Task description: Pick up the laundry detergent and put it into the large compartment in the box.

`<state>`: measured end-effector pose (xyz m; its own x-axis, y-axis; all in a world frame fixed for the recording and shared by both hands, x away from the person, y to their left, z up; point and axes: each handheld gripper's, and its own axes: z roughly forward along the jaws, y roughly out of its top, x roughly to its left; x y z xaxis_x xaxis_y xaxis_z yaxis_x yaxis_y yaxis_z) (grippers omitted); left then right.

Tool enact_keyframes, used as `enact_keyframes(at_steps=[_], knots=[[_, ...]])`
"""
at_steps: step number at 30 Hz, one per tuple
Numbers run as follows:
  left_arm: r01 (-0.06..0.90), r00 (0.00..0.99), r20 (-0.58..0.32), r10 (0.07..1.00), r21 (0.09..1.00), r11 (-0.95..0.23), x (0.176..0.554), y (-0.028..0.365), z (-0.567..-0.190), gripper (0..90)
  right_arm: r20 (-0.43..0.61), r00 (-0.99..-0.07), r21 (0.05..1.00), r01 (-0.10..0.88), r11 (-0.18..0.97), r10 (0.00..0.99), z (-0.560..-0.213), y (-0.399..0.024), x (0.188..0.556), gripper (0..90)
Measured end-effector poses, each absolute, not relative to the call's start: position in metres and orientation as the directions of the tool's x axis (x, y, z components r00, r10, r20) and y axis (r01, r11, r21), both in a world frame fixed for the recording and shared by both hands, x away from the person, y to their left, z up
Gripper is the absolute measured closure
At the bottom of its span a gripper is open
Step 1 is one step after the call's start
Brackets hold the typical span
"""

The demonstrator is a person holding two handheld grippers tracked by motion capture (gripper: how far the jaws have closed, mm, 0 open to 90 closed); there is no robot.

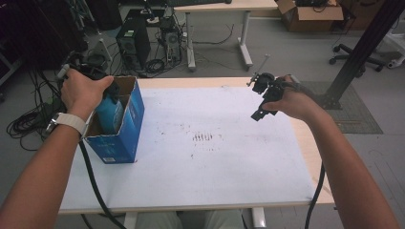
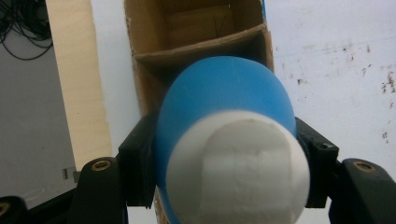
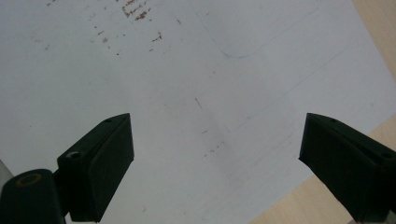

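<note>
Soft, even, somewhat dim light; faint shadows; perhaps slight close-range blur.

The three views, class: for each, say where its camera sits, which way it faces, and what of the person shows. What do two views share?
High view: above the person's side, facing forward and down on the table; both forearms show.
Left gripper view: on the left claw, looking down into the blue box past the clamped blue bottle.
Right gripper view: on the open right claw, facing the table.
Shared: high and left views show bottle and box.

Blue bottle [image 2: 224,98] with white cap [image 2: 238,168] clamped between black jaws, over cardboard box [image 2: 196,37]
</note>
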<state>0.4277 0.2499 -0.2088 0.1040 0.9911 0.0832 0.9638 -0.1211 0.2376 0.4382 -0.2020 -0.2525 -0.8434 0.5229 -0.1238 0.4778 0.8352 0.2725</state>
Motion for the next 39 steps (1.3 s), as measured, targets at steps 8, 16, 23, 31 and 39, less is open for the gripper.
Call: enact_keyframes(at_steps=[8, 16, 23, 31, 39], knots=[[0.967, 0.105, 0.090, 0.990, 0.224, -0.123, 0.428, 0.252, -0.224, 37.4, -0.123, -0.843, 0.269, 0.480, 0.835, 0.524, -0.253, -0.202, 0.439, 9.7], [0.968, 0.093, 0.095, 0.991, 0.225, -0.112, 0.427, 0.254, -0.237, 37.4, -0.122, -0.843, 0.269, 0.480, 0.835, 0.524, -0.255, -0.203, 0.439, 9.8], [0.967, 0.097, 0.100, 0.990, 0.226, -0.118, 0.426, 0.255, -0.244, 37.4, -0.122, -0.841, 0.272, 0.482, 0.833, 0.527, -0.255, -0.203, 0.439, 9.7], [0.969, 0.099, 0.088, 0.991, 0.218, -0.116, 0.426, 0.257, -0.257, 37.4, -0.121, -0.841, 0.270, 0.484, 0.833, 0.527, -0.255, -0.203, 0.439, 9.7], [0.973, 0.100, 0.085, 0.991, 0.202, -0.116, 0.427, 0.260, -0.269, 37.4, -0.120, -0.840, 0.271, 0.486, 0.831, 0.530, -0.256, -0.204, 0.439, 9.7]])
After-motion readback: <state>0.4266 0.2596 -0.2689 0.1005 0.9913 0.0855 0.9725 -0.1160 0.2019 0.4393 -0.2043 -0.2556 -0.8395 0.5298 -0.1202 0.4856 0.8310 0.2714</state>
